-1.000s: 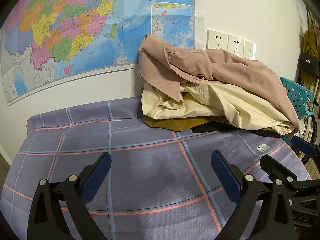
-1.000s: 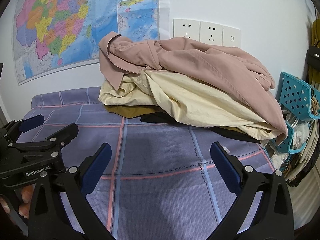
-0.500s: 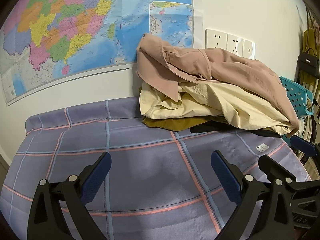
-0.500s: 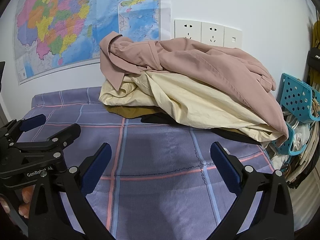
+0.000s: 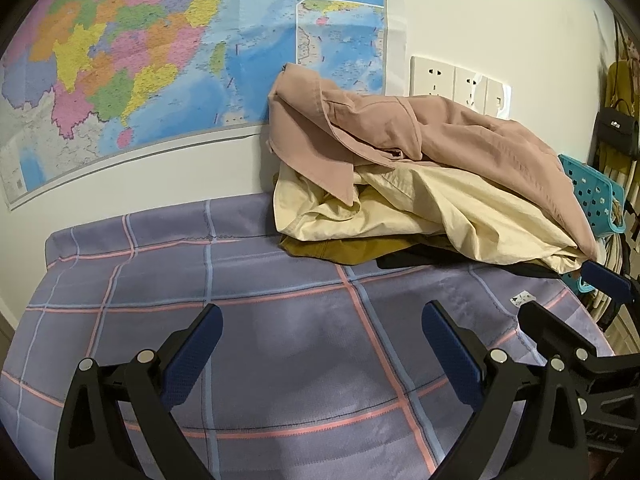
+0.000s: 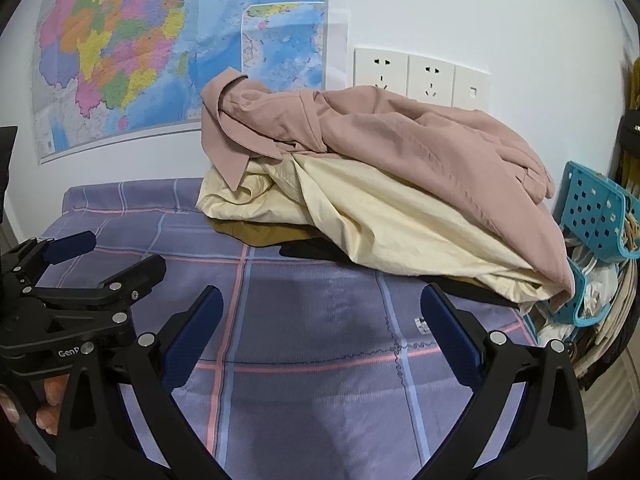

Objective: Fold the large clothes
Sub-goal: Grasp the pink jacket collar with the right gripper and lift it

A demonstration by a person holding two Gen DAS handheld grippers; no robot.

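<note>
Nothing moved | both grippers' fingers spread, empty | pink coat (image 5: 400,136) collar left, lying left-right

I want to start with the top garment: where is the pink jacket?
In both views the pink jacket tops the clothes pile at the back right of the bed, over the cream garment, against the wall below the sockets.

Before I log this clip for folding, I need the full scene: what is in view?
Dusty pink collared garment: one, top of pile.
Cream cotton garment: one, under pink.
Mustard garment: one, beneath cream.
Black garment: one, pile bottom.
Purple plaid cloth: one, work surface.
Colourful wall map: one, left wall.
White sockets: three, behind pile.
Teal perforated basket: one, right.
Left gripper: open, empty.
Right gripper: open, empty.
</note>
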